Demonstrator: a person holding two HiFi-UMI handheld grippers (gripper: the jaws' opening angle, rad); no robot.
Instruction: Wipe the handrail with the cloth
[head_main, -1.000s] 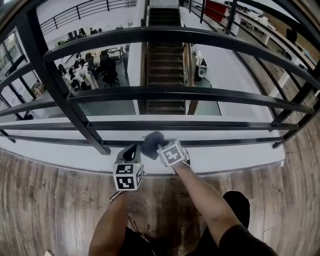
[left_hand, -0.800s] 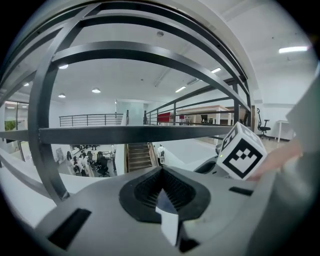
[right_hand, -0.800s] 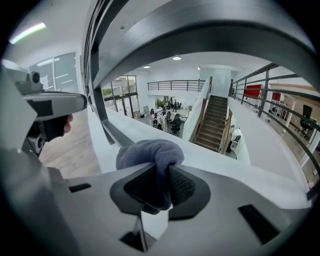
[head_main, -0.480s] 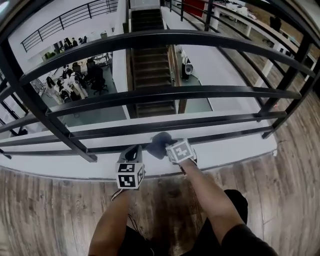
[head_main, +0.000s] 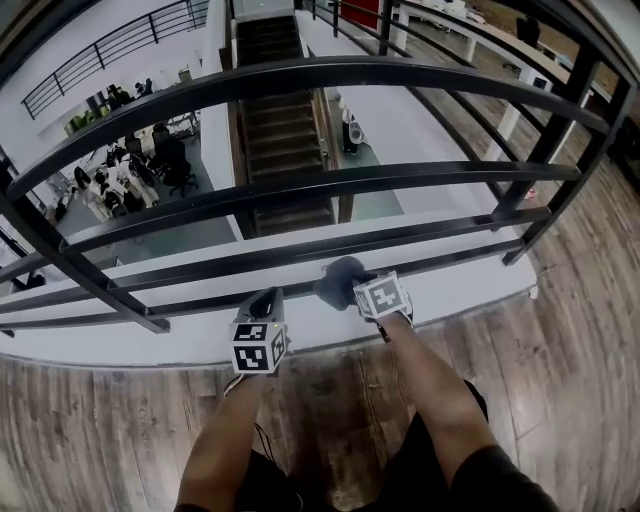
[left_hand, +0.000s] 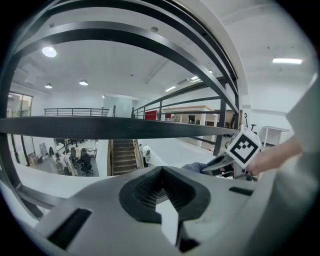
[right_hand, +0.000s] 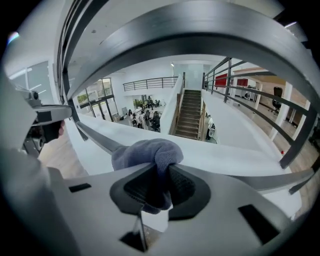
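Cloth (right_hand: 147, 152) in right claw (right_hand: 160, 186); handrail (head_main: 400, 76) lengthwise left-right.

Open-plan office atrium — black railing (head_main: 300, 72), wooden floor (head_main: 100, 420), staircase (head_main: 278, 135) down to people (head_main: 130, 175) at desks.

Brightness: your views are bright and evenly lit; the white lower floor (head_main: 430, 130) beyond the handrail (head_main: 300, 72) is almost washed out.
Sources: in your left gripper view, round ceiling lights (left_hand: 49, 51) and a strip light (left_hand: 287, 61) shine overhead.
Glare: a soft sheen lies on the wooden floor (head_main: 530, 390) at your right.
Distortion: every view is fisheye, so the rails bow; both gripper views have black corners.
Focus: in your right gripper view the nearest rail is soft, while the cloth (right_hand: 147, 152) is fairly sharp.
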